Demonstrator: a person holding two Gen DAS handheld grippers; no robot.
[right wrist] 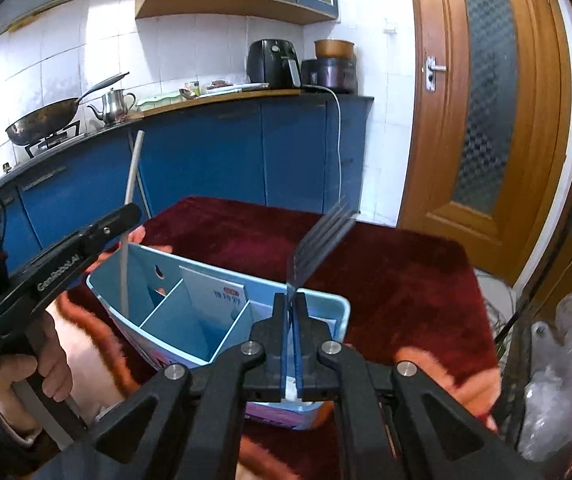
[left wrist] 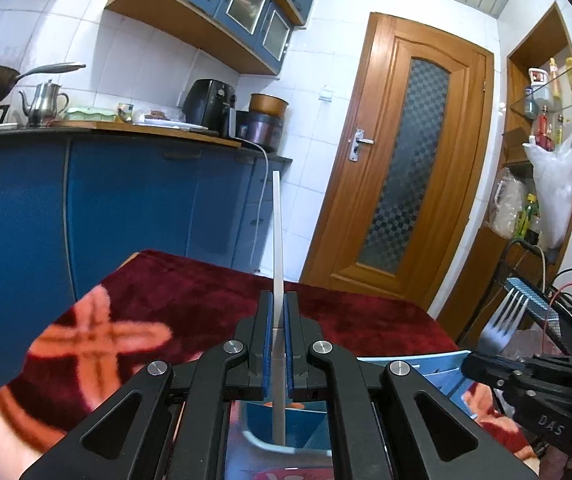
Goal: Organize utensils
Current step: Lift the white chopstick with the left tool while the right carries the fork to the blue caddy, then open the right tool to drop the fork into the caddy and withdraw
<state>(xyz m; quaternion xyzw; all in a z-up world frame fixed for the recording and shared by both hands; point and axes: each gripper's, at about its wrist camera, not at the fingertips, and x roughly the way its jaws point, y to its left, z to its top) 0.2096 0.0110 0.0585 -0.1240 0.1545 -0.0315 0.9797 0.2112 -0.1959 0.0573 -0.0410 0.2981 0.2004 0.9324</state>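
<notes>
My left gripper (left wrist: 278,300) is shut on a long thin white chopstick-like stick (left wrist: 278,232), held upright with its lower end inside a light blue divided utensil box (left wrist: 286,424). In the right wrist view the stick (right wrist: 130,200) stands in the left compartment of the box (right wrist: 222,316), with the left gripper (right wrist: 126,216) around it. My right gripper (right wrist: 290,300) is shut on a metal fork (right wrist: 317,248), tines up, above the box's right end. The fork (left wrist: 503,320) and right gripper (left wrist: 481,360) also show at the right of the left wrist view.
The box sits on a table under a dark red cloth (right wrist: 385,264) with orange patterns. Blue kitchen cabinets (left wrist: 126,200) stand behind, a wooden door (left wrist: 401,168) to the right, and a cart with bags and cables (right wrist: 557,340) at the table's right side.
</notes>
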